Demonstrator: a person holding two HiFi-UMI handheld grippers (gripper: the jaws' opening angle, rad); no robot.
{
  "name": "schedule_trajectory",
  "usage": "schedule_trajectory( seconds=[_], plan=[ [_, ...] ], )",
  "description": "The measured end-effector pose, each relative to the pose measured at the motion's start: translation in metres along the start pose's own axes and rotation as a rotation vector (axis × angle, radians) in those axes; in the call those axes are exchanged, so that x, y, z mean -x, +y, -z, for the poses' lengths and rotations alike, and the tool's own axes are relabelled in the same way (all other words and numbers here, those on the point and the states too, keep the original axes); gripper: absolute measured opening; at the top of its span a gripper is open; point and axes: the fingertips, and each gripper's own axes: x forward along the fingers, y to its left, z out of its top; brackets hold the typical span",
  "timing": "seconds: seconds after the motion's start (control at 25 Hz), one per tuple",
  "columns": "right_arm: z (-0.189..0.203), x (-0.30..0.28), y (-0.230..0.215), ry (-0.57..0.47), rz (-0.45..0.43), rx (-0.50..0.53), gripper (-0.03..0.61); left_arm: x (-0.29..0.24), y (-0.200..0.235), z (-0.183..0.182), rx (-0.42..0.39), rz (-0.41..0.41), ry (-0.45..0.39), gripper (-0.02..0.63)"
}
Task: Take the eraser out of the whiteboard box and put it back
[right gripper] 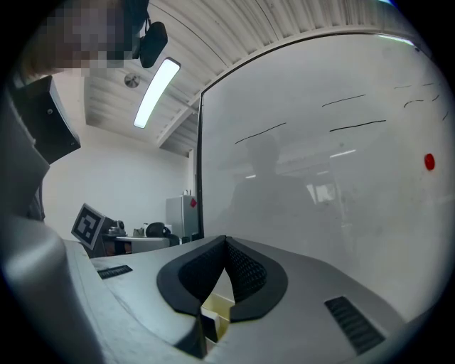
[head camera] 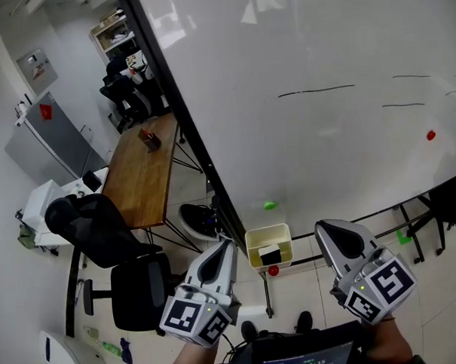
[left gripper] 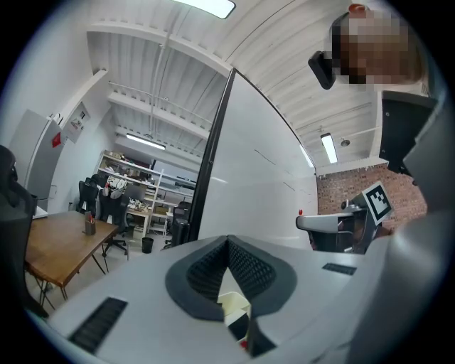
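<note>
left gripper (head camera: 228,245): jaws fully together, pads meeting at the tips, nothing gripped; pointing level toward the board, just left of the box, not touching it.
right gripper (head camera: 321,228): jaws also closed tip to tip, empty; just right of the box, clear of it.
eraser (head camera: 270,255): dark block with a pale label, sitting inside the box; touched by neither gripper.
whiteboard box (head camera: 266,229): cream open-top bin at the board's lower edge, between the two grippers in the head view; visible past the closed pads in both gripper views.
whiteboard (head camera: 313,53): large, on a stand, a few thin black strokes at upper right.
green magnet (head camera: 270,205): on the board, just above the box.
red magnet (head camera: 430,135): on the board, far right, well apart from the box.
small red thing (head camera: 273,270): directly under the box; can't tell what it is.
wooden table (head camera: 141,174): left of the board, small dark item on top.
black office chair (head camera: 102,236): at the table's near end, on a tiled floor.
</note>
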Motion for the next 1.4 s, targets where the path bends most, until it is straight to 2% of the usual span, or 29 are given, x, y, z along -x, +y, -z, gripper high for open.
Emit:
schedule_trajectory(
  seconds=[0.32,0.6,1.0,1.2,1.4],
  plan=[
    [0.011,0.040,-0.030,-0.003,-0.042,-0.032,0.025,0.006,-0.050,0.017,0.017,-0.051,0.012,0.023],
    [0.001,0.078,-0.004,-0.024,0.005,-0.015,0.026,0.047,-0.075,0.014,-0.003,-0.009,-0.004,0.023],
    [0.017,0.129,0.055,0.055,0.114,-0.019,0.025,0.112,-0.075,0.030,0.070,0.084,-0.017,0.023],
    [0.005,0.163,0.064,0.054,0.140,0.002,0.025,0.123,-0.105,0.015,0.079,0.123,-0.044,0.023],
    [-0.015,0.203,0.058,0.009,0.116,0.014,0.025,0.132,-0.151,0.004,0.038,0.140,-0.068,0.023]
  ],
)
